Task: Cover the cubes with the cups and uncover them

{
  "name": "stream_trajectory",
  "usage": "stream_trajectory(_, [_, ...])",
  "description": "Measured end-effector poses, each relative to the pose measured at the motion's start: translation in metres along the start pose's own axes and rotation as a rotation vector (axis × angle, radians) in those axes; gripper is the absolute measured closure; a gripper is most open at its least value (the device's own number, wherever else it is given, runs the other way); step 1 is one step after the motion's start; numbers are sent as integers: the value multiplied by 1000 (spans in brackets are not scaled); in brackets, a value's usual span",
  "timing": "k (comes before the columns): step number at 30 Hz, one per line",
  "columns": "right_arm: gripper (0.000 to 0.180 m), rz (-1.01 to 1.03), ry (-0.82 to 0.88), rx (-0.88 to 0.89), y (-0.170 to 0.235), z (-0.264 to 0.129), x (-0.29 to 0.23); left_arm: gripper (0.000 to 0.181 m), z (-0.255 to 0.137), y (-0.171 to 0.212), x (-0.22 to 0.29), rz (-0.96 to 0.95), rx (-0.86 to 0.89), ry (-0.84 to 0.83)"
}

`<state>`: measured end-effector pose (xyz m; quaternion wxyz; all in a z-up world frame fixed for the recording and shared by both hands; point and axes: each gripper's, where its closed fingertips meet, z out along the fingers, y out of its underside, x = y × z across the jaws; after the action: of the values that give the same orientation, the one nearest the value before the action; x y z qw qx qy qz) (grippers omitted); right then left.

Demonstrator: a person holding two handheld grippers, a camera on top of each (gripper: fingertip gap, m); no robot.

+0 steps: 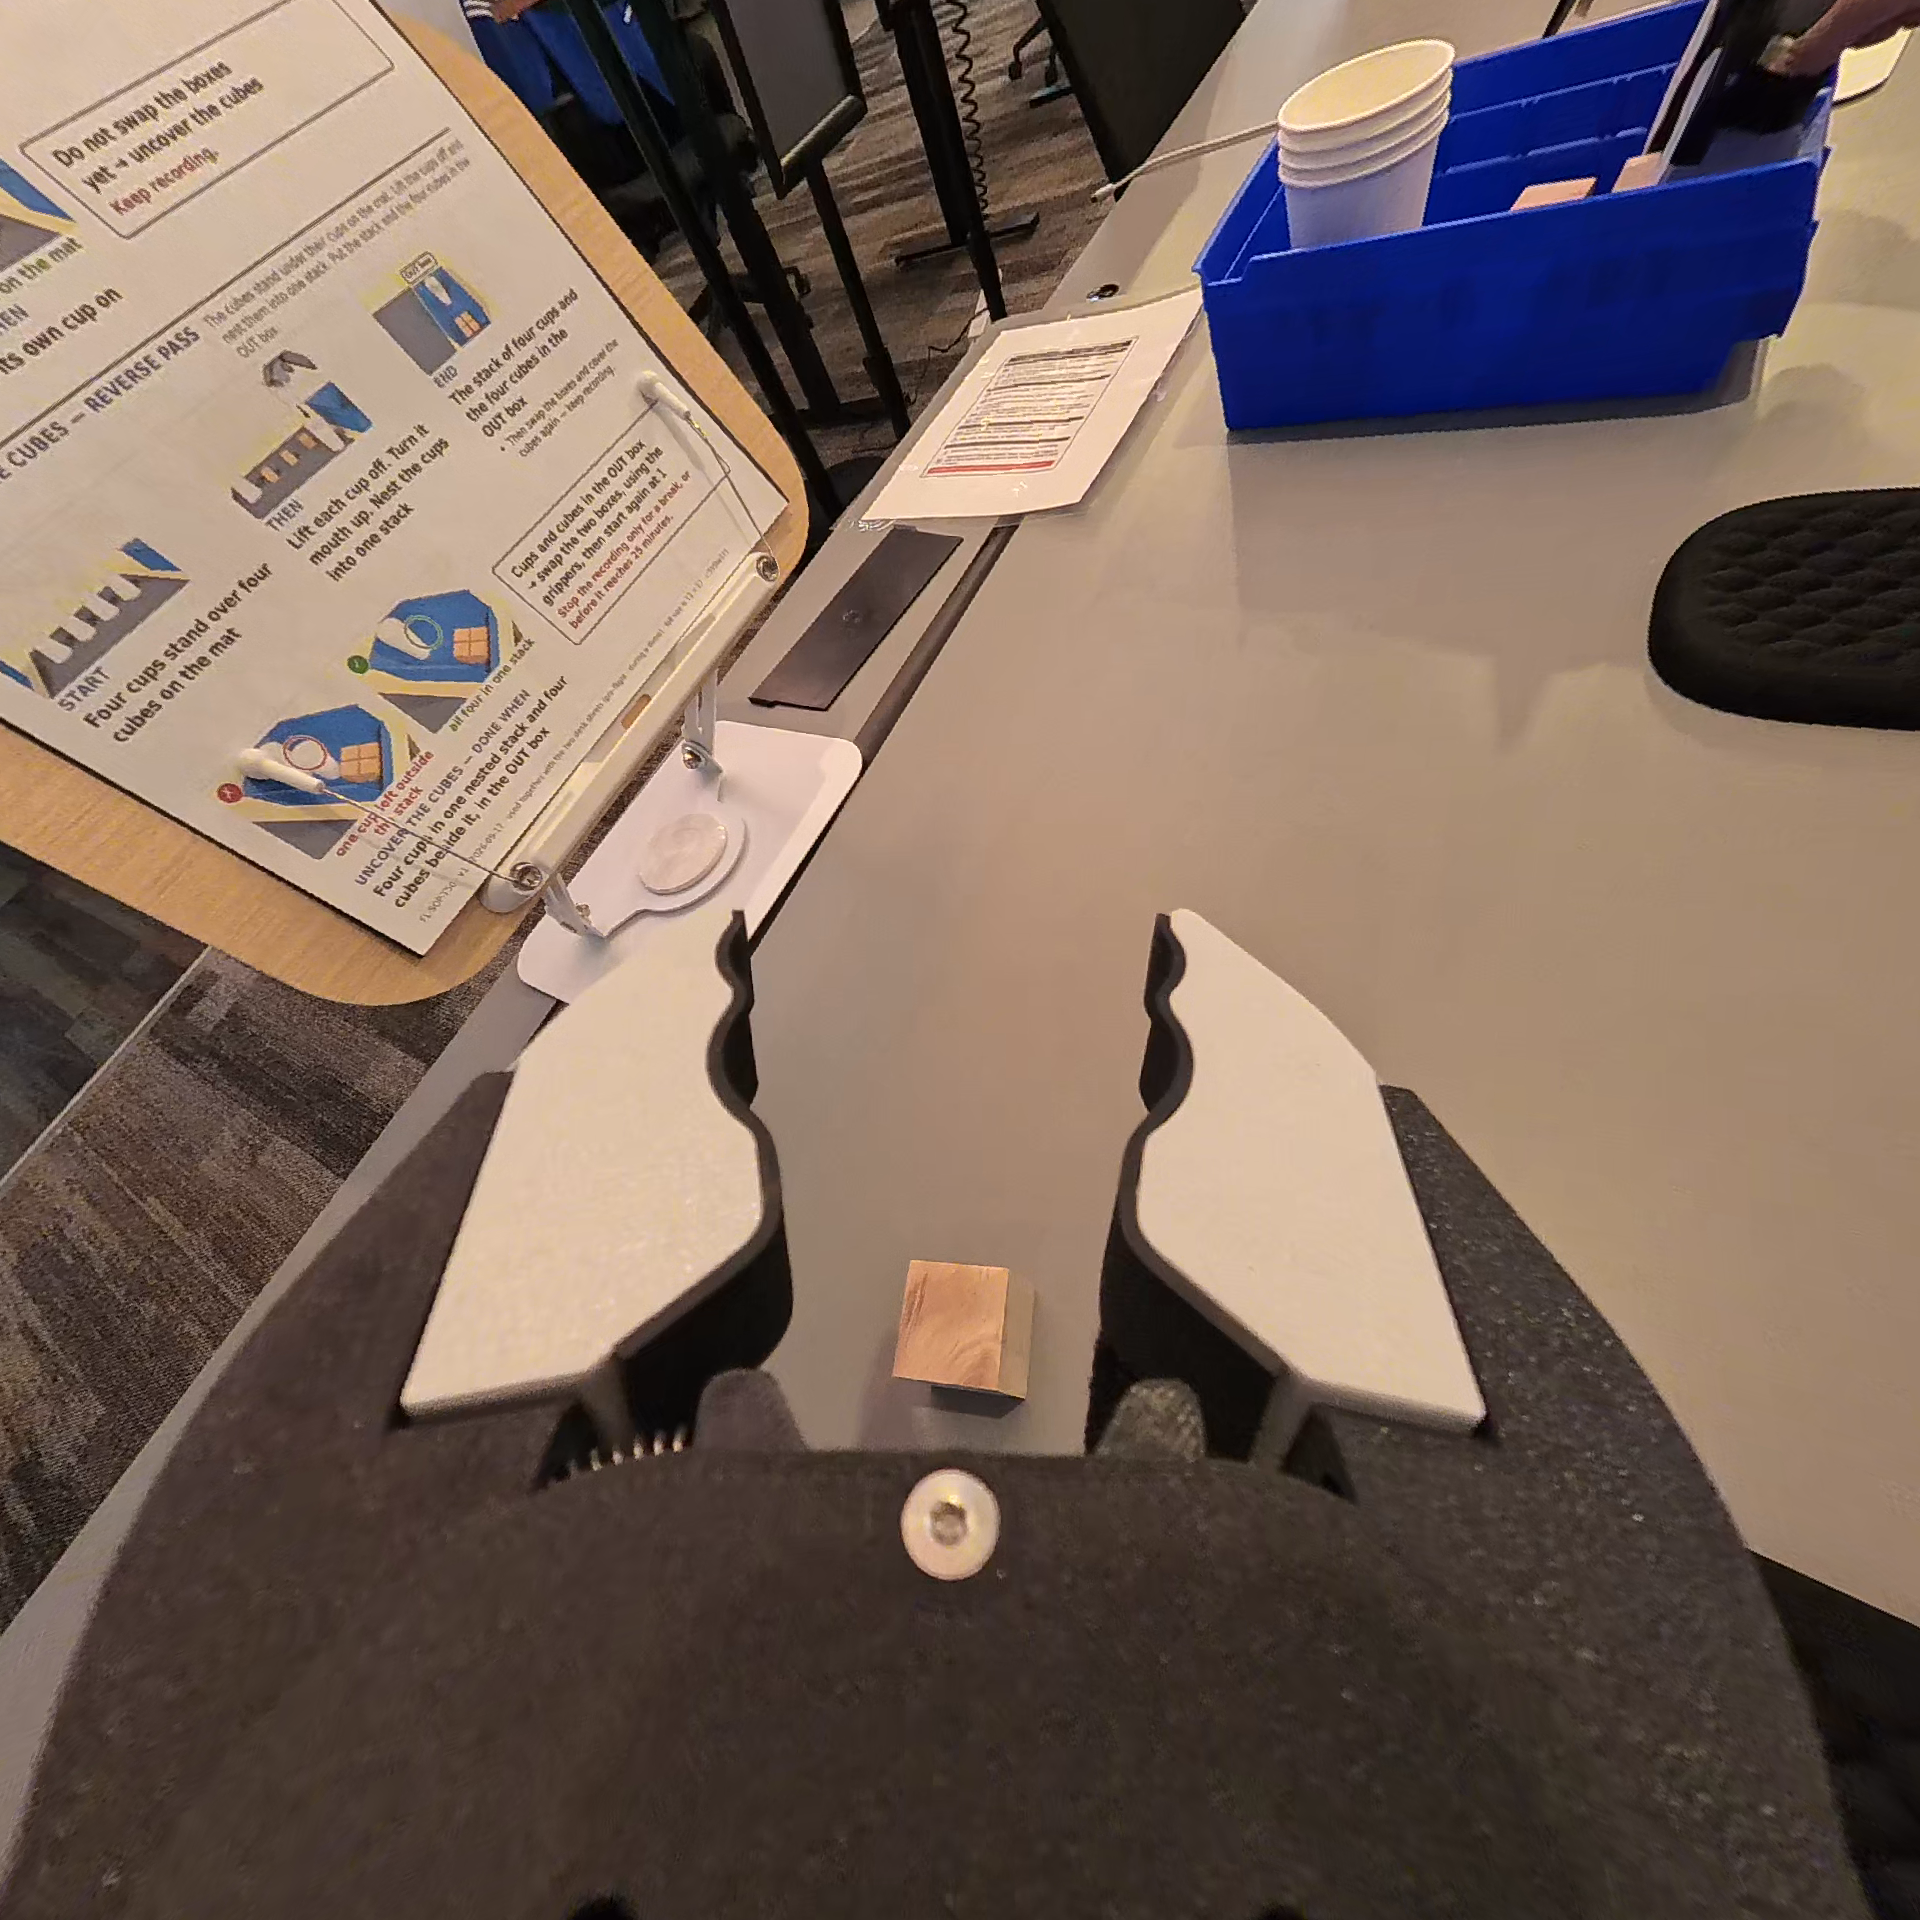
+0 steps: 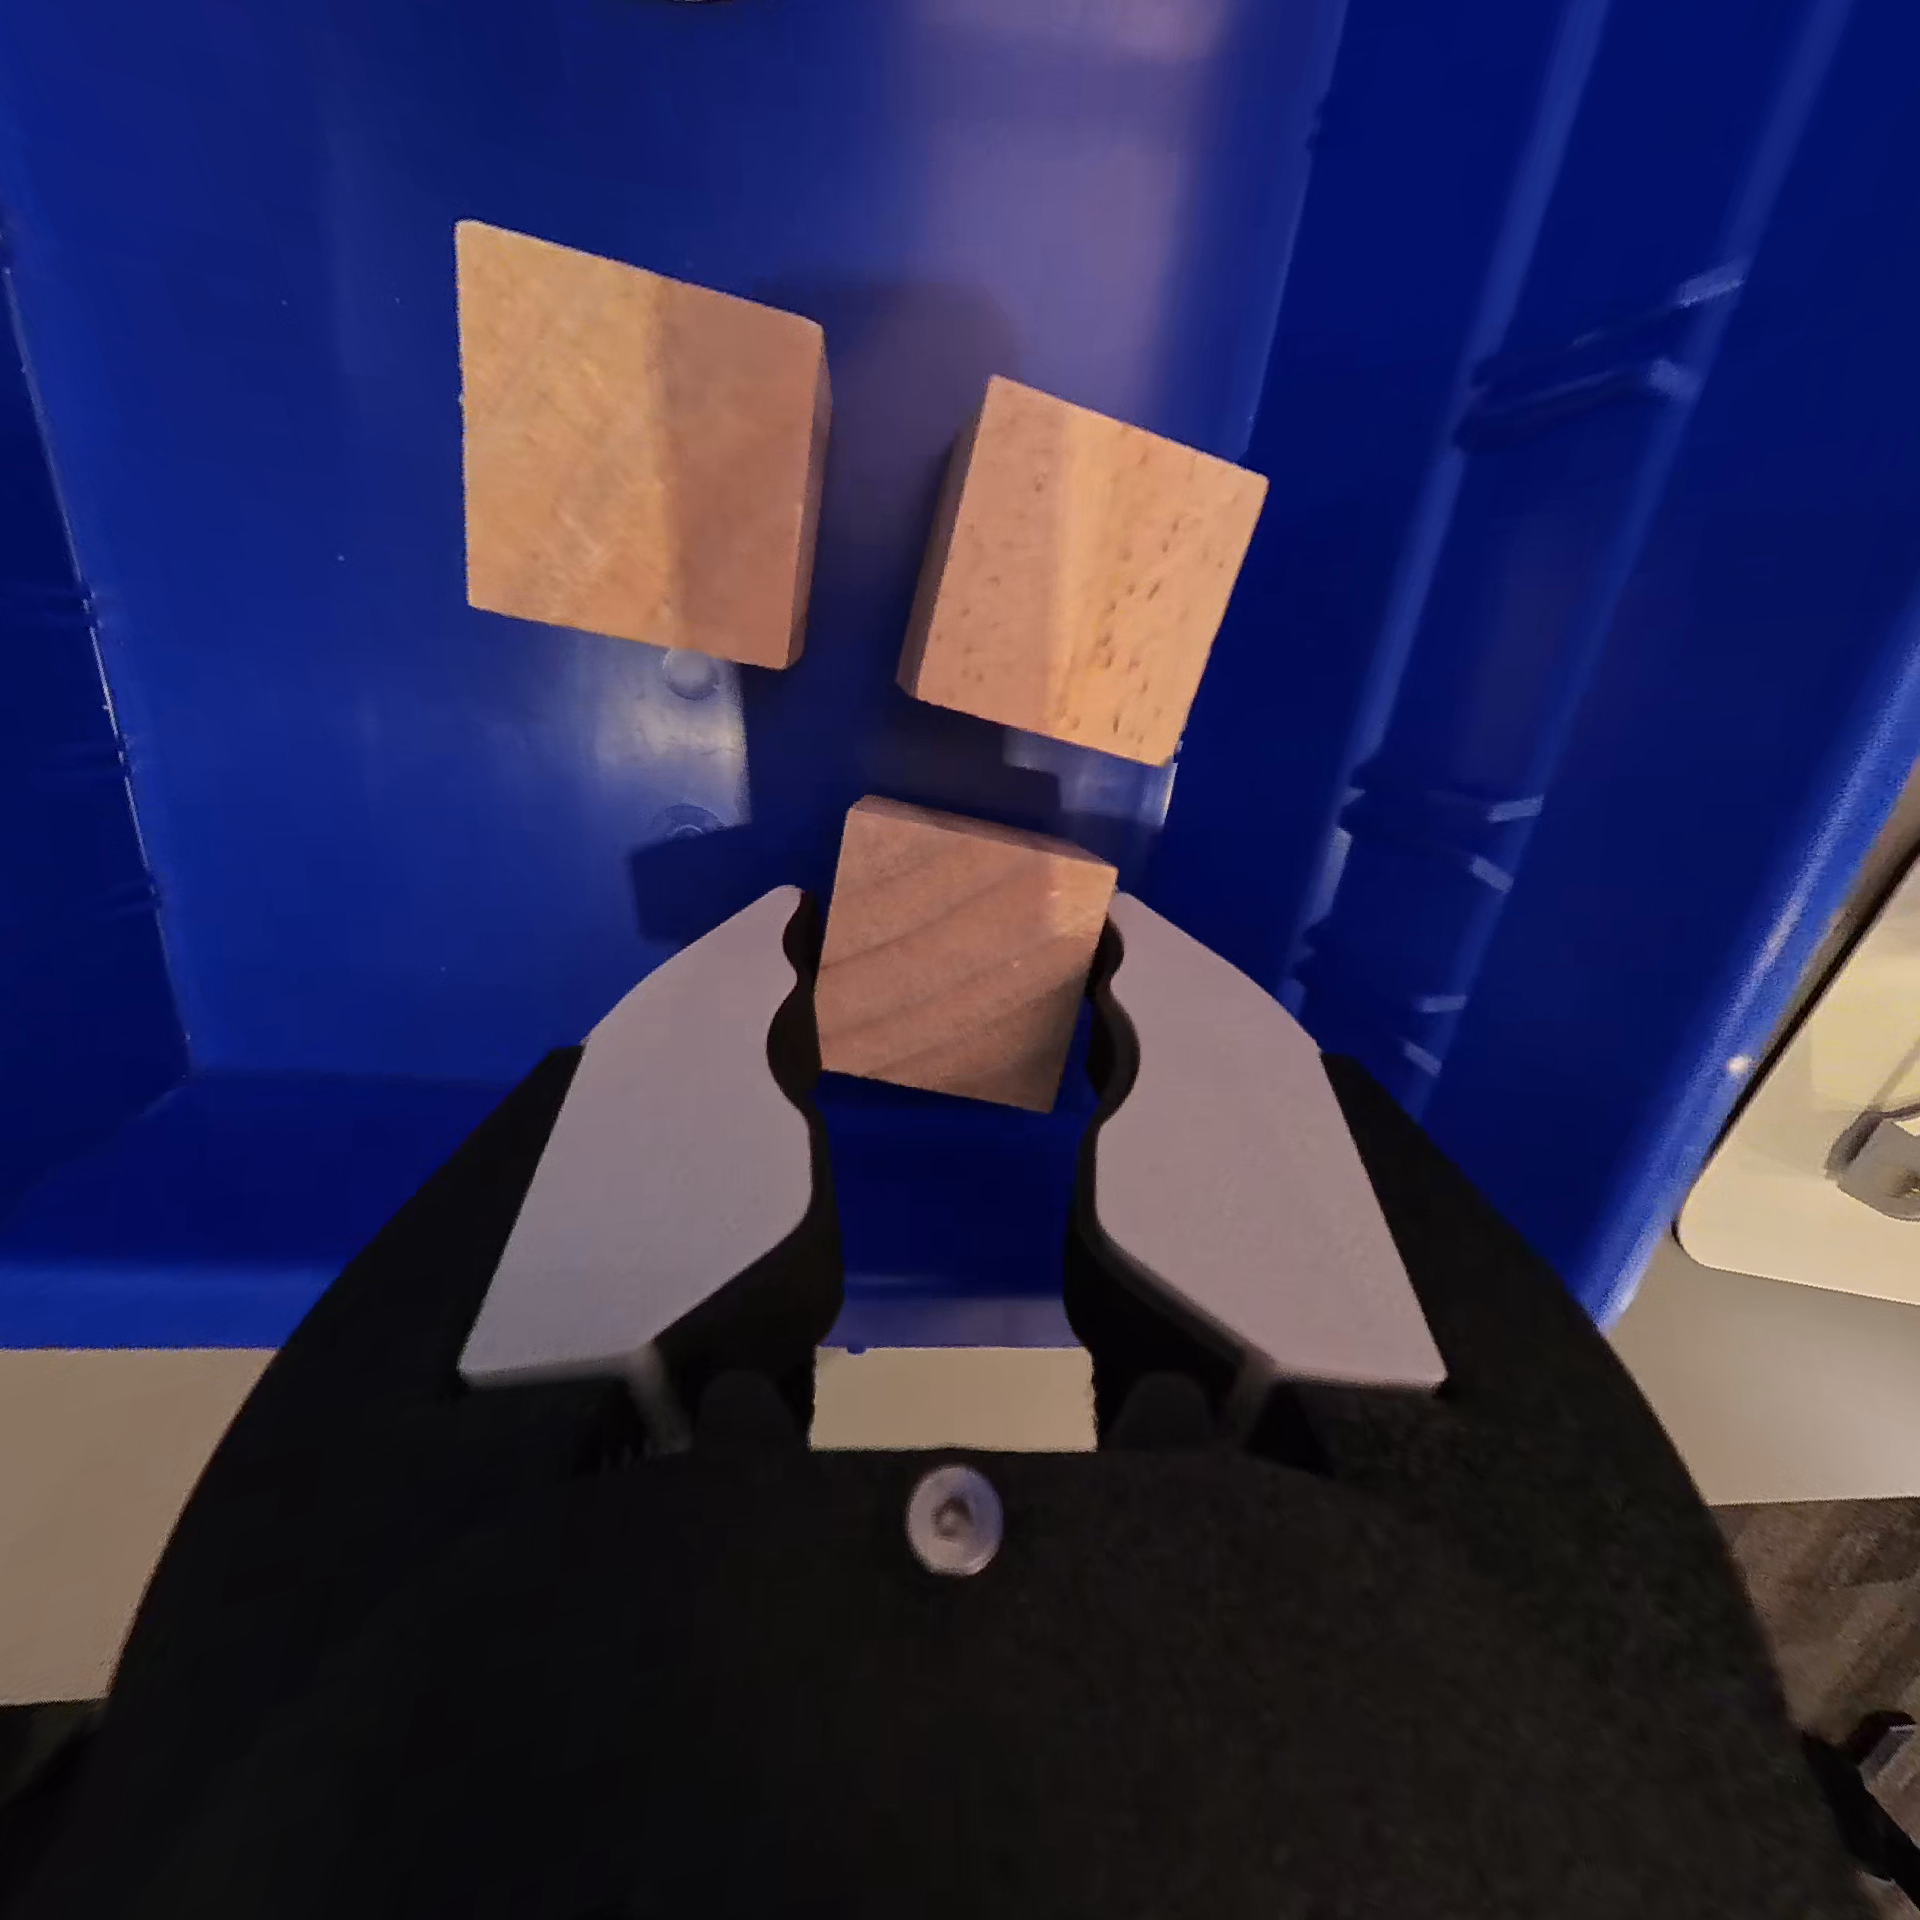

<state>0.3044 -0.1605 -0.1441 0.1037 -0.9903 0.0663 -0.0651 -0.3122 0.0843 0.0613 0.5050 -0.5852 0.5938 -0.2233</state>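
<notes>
The right gripper [image 2: 954, 940] is down inside the blue bin [image 2: 312, 935], fingers clamped on 1 wooden cube [image 2: 961, 966] — the cube sits right between the tips, pads touching its left & right faces, its top face turned slightly vs. the finger line. 2 more cubes lie on the bin floor ahead of the claw: the left cube [image 2: 634, 447] fwd-left, the right cube [image 2: 1081, 571] fwd-right, apart from each other and from the held one. So the lift looks clear straight up; nothing crowds the tips.

The left gripper [image 1: 945, 935] hangs over the grey table [image 1: 1351, 831] w/ fingers spread wide, holding nothing. A single cube [image 1: 961, 1340] stands on the table between its fingers, back near the claw's throat, not touched by either finger. The nested stack of white cups [image 1: 1361, 145] stands in the bin's near-left end, far fwd-right of the left claw, w/ the black mat [image 1: 1797, 613] to the right.

Judgement: this is the cube-placing stage, cups not yet used. The held cube belongs to the right claw, and the key relation is bin-to-table: it must come up and out over the bin wall before setting down.
</notes>
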Motion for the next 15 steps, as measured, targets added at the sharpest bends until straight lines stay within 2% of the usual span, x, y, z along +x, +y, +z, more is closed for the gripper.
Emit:
stream_trajectory(8, [130, 25, -28, -12, 0, 5, -3, 108, -4, 10, -11, -18, -48, -59])
stream_trajectory(11, [130, 21, -26, -11, 0, 6, -4, 110, -7, 33, -23, -34, -153, -114])
stream_trajectory(13, [130, 29, -28, -12, 0, 8, -5, 123, -13, 58, -31, -31, -271, -155])
stream_trajectory(15, [129, 30, -18, -11, 0, 9, -4, 118, -20, 79, -40, -52, -355, -201])
